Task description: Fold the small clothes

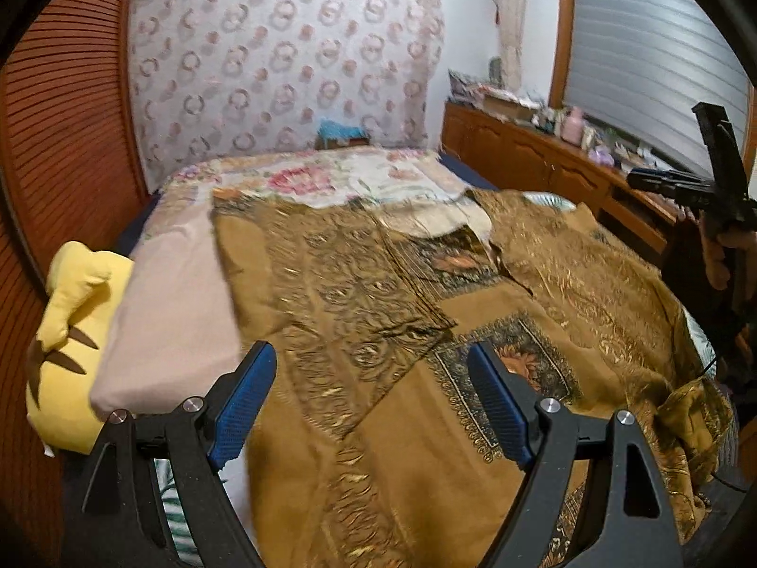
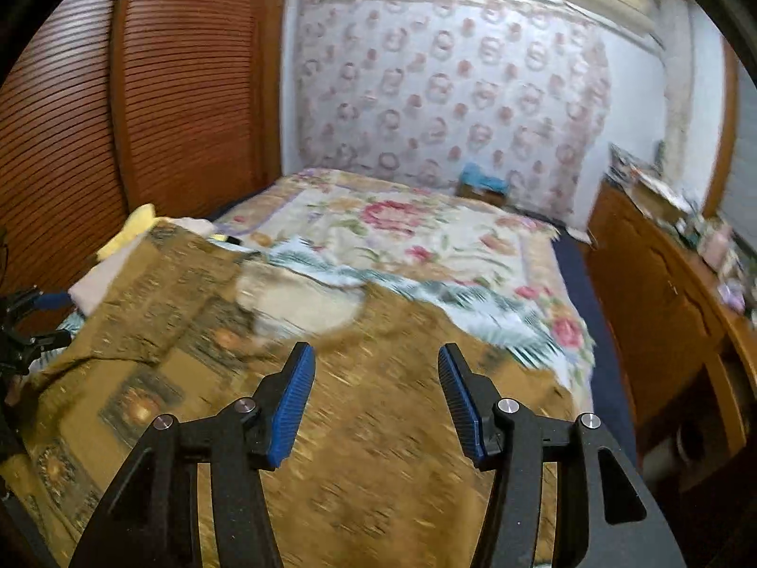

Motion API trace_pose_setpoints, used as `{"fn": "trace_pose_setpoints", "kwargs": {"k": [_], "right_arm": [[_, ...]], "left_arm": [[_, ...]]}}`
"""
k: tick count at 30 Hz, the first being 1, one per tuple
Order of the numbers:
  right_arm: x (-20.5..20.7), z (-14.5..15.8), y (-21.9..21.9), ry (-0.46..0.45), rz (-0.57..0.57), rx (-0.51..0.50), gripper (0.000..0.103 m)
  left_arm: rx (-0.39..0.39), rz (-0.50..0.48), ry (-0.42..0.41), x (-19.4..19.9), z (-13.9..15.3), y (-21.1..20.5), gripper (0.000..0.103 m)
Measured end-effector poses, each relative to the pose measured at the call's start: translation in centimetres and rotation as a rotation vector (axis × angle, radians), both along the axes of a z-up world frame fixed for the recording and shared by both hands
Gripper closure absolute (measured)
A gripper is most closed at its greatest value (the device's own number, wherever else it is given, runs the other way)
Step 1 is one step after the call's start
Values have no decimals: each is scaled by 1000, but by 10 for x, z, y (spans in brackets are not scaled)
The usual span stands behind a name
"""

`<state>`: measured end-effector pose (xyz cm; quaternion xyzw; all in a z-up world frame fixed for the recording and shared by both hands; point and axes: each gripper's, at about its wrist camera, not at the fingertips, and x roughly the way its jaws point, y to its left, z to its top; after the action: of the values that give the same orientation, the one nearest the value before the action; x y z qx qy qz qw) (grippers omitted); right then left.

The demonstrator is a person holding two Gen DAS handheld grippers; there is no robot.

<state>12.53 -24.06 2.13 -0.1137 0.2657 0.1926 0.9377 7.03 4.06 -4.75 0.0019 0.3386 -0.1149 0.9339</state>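
1 gold patterned garment (image 1: 378,331) spread on 1 bed (image 1: 293,175); 1 yellow plush toy (image 1: 71,312) at 9 o'clock; 1 pink pillow (image 1: 170,312); 2 grippers, left gripper (image 1: 371,374) and right gripper (image 2: 376,369).

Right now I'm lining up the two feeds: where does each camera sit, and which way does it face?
Left wrist: on the left tongs, facing up the bed over the brown garment; right tongs and hand show.
Right wrist: on the right tongs, same heading.
Shared: garment, floral bedspread, yellow plush.

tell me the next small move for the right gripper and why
Probably lower the right gripper onto the brown patterned garment's near edge: it lies spread on the bed, one panel already folded over, and nothing sits between the open fingers.
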Motion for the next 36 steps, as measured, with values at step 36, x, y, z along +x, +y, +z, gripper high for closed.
{"fn": "trace_pose_setpoints", "kwargs": {"k": [36], "right_arm": [[25, -70, -134, 316, -264, 95, 51]], "left_arm": [[139, -87, 215, 52, -49, -39, 1]]}}
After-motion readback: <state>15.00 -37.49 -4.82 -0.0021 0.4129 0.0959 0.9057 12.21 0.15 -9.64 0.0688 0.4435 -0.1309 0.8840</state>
